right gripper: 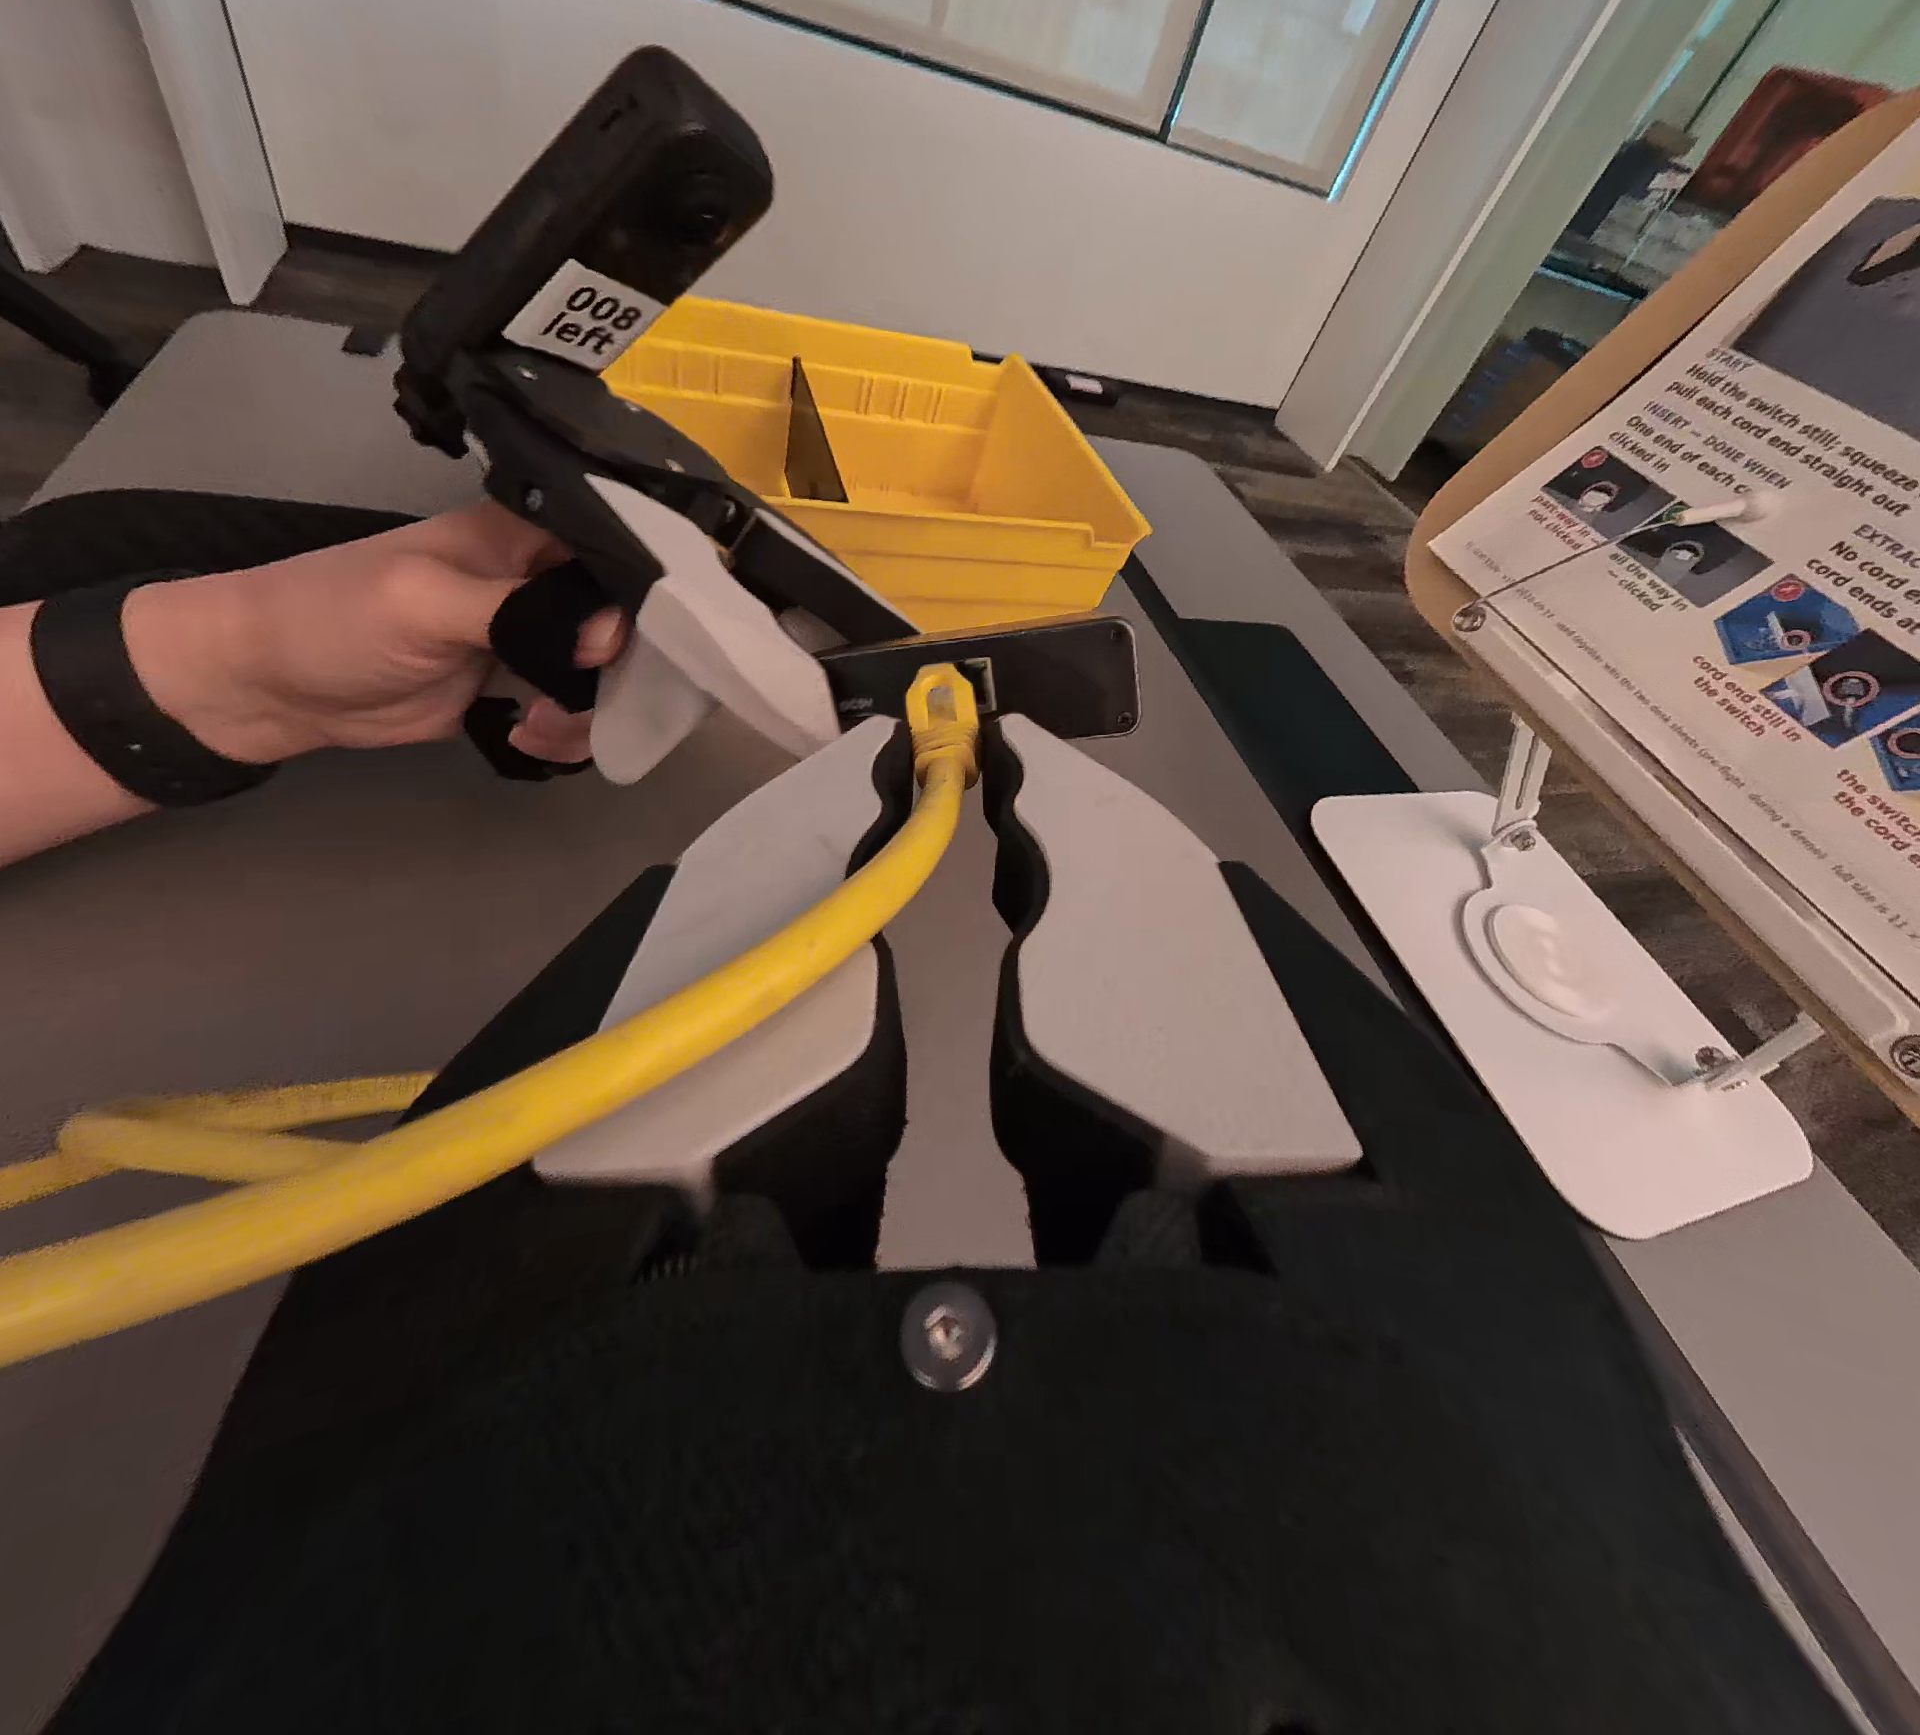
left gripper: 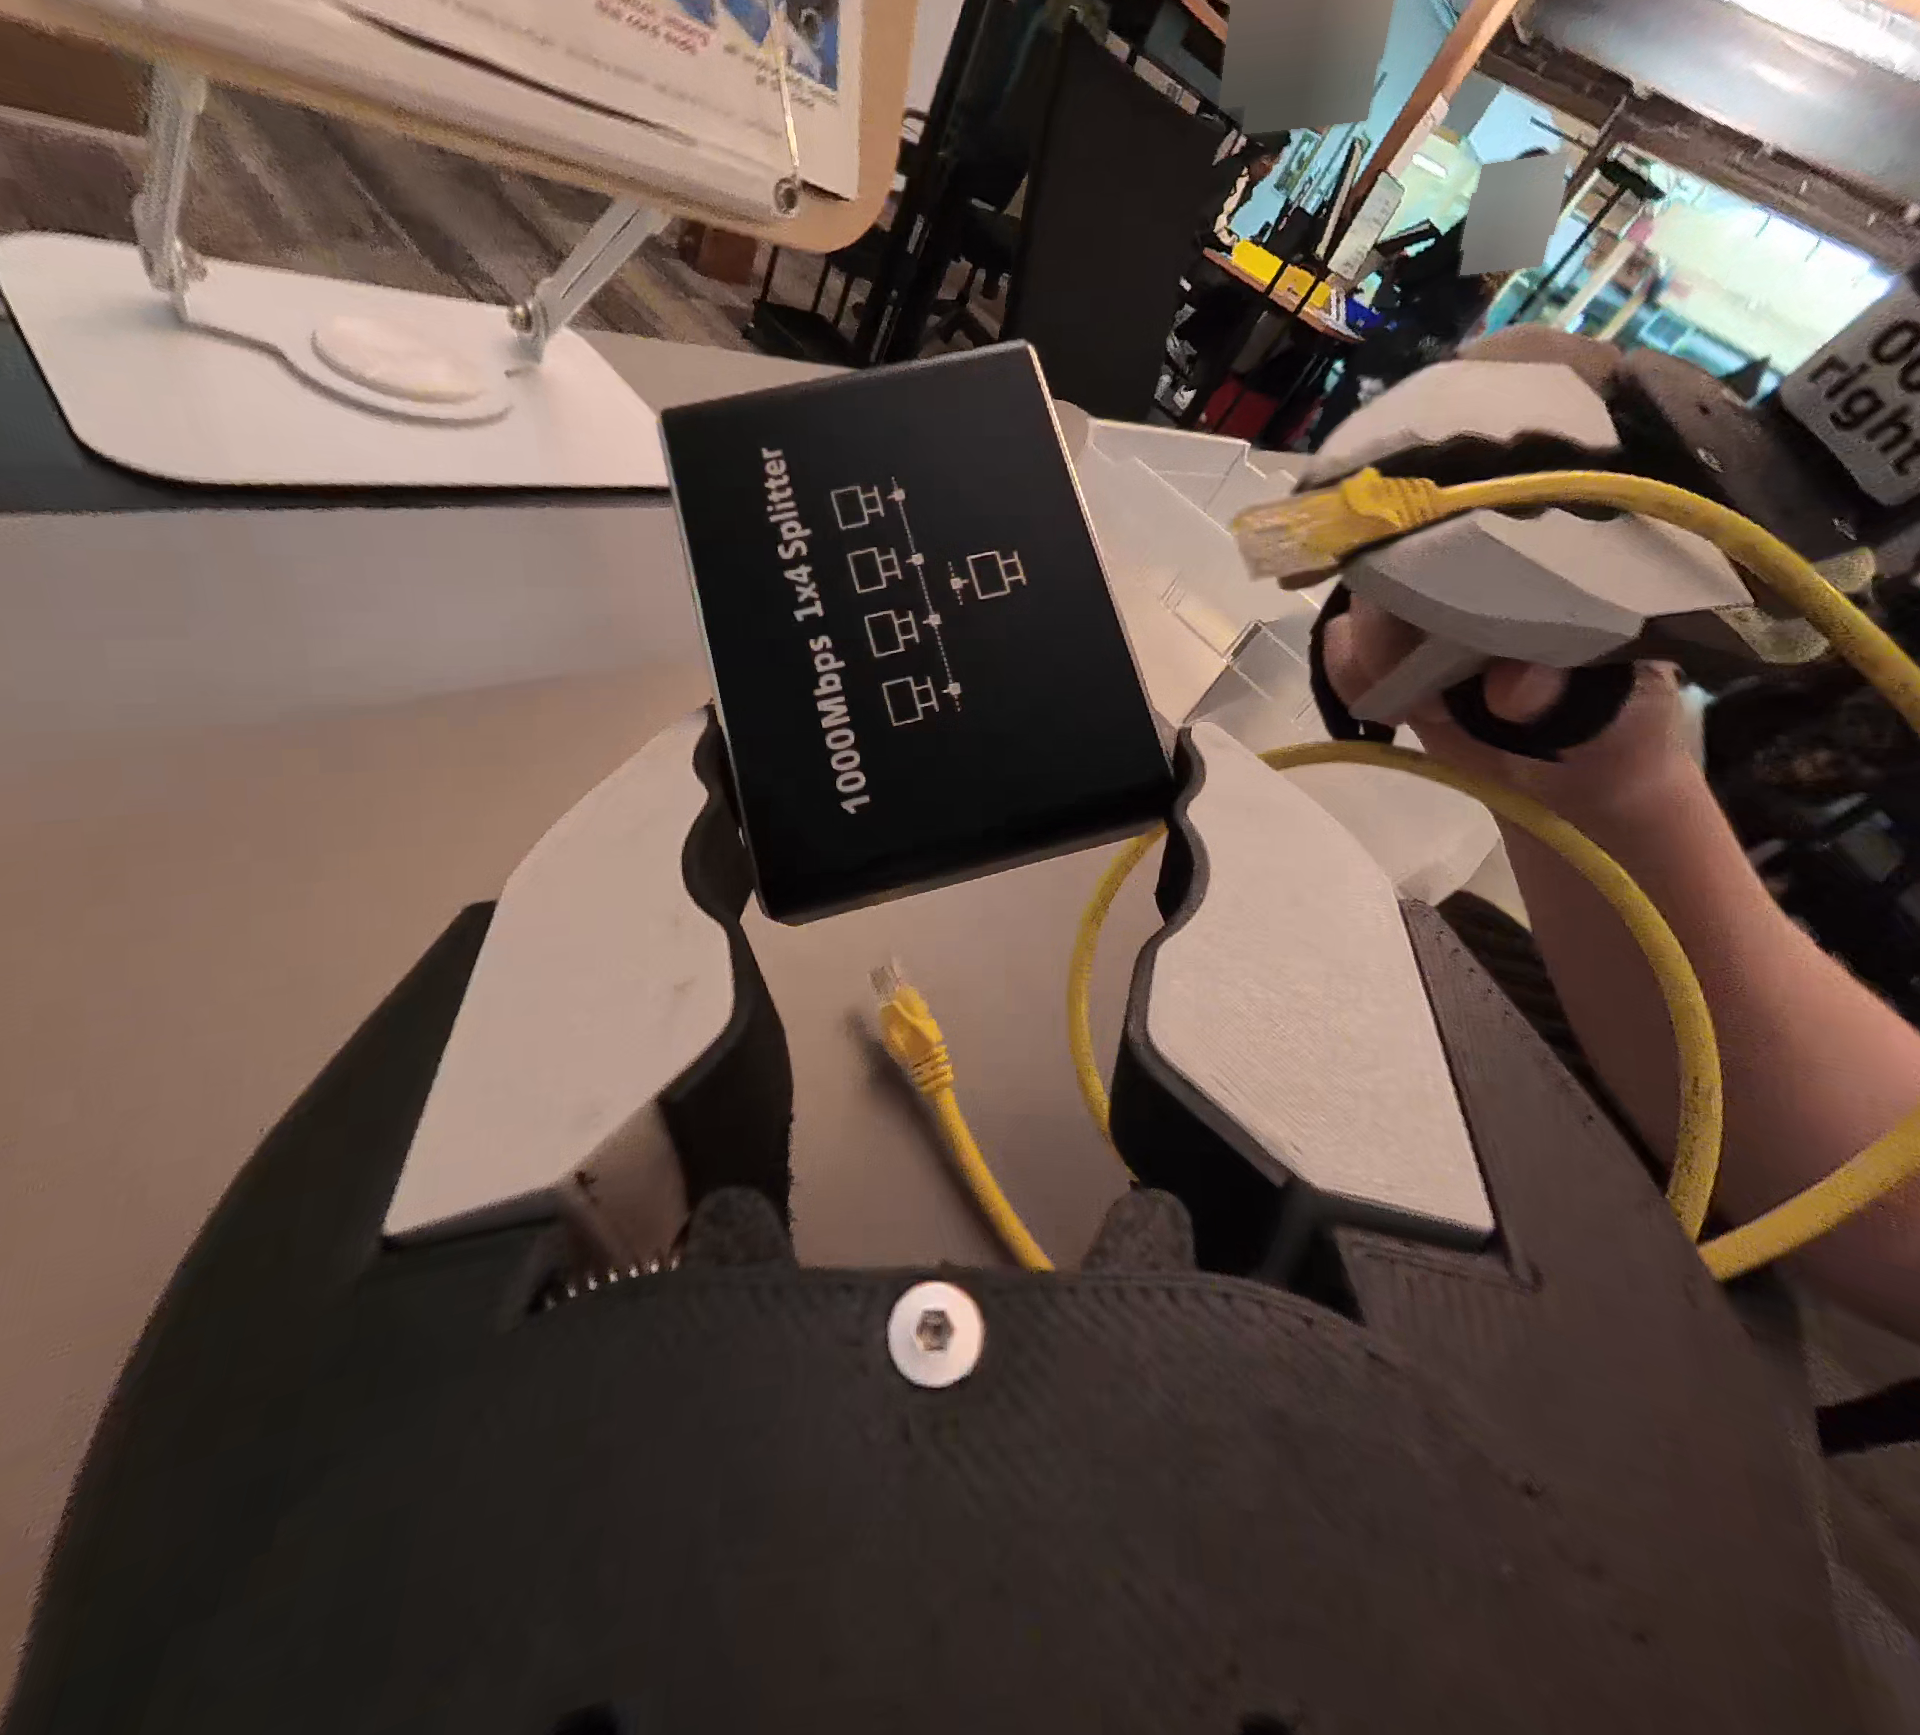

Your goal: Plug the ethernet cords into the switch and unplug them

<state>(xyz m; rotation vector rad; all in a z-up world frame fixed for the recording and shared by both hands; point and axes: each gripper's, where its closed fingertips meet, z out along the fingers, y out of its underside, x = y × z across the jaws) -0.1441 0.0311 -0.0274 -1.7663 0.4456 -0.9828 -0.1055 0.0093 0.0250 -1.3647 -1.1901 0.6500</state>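
- Because a plug needs something firm to push against, we hold the switch (left gripper: 914,636) lifted off the tabletop (left gripper: 312,750) with the left gripper (left gripper: 940,812), its fingers (left gripper: 613,937) pinching the near corners of the black box so that it stays tilted in the air.
- In the right wrist view the right gripper (right gripper: 951,750) has its fingers (right gripper: 1122,937) pressed onto the boot of the yellow ethernet cord (right gripper: 623,1041), just behind the plug (right gripper: 940,698), which we judge gives the stiffest hold for steering it.
- The plug tip sits at a port on the narrow face of the switch (right gripper: 1049,677); from the left wrist view the clear plug (left gripper: 1283,532) looks apart from the box, so we cannot tell whether it has entered the port.
- The cord loops down behind the left fingers, and its other yellow end (left gripper: 914,1041) lies loose on the tabletop below the switch, not yet plugged in.
- The left hand (right gripper: 374,646) comes in from the side, wrist roughly level, angling the port face toward the right gripper.
- The right hand (left gripper: 1527,709) grips its handle from beneath, pointing the fingers toward the switch.
- A yellow bin (right gripper: 914,480) and a document stand (right gripper: 1558,1010) sit on the tabletop, clear of the work.
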